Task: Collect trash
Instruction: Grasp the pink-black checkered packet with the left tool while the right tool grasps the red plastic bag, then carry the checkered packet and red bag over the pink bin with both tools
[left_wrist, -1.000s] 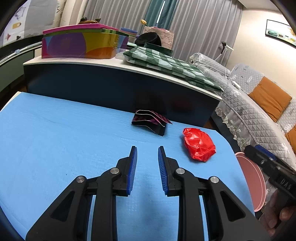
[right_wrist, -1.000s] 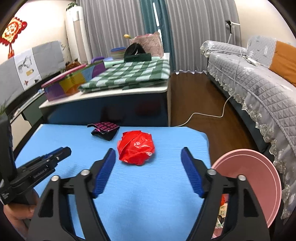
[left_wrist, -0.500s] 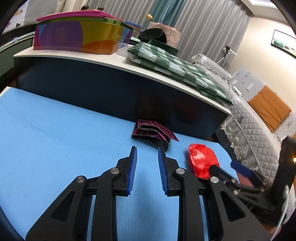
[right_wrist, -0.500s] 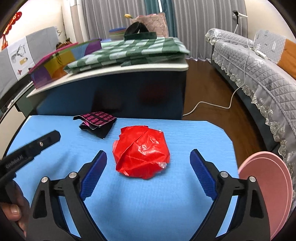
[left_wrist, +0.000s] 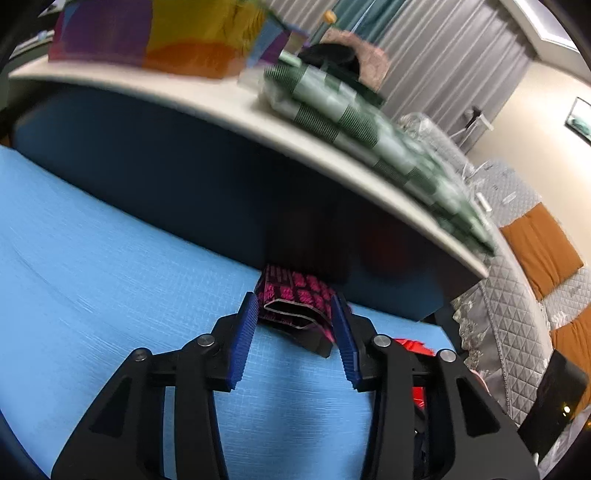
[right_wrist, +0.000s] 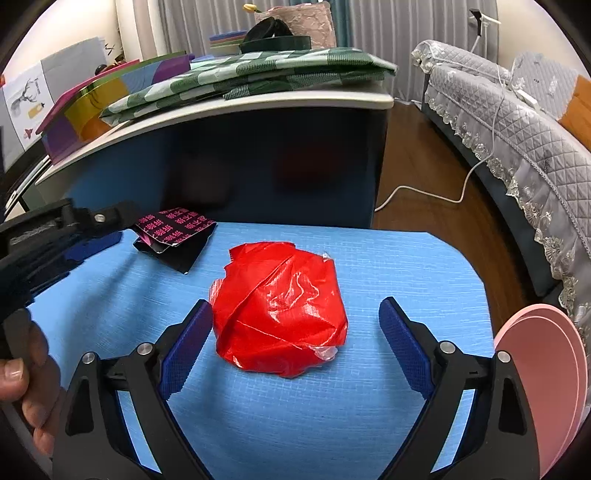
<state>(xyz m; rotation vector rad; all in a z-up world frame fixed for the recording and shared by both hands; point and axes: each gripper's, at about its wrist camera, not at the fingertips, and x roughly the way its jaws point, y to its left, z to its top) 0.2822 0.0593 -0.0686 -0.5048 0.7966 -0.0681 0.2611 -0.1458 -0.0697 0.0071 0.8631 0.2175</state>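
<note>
On the blue tabletop (right_wrist: 369, 406), the right tool (right_wrist: 295, 332) straddles a crumpled red plastic bag (right_wrist: 280, 310); its jaws are narrowing, the left pad about touching, the right one apart. The left tool (left_wrist: 295, 314), jaws widening, flanks a black-and-pink wrapper (left_wrist: 295, 302) near the far edge; contact seems absent, though blur hides it. A pink bin (right_wrist: 543, 387) stands beside the tabletop.

grey curtains (right_wrist: 388, 22) | quilted sofa (right_wrist: 517, 122) | wood floor (right_wrist: 424, 177)
</note>
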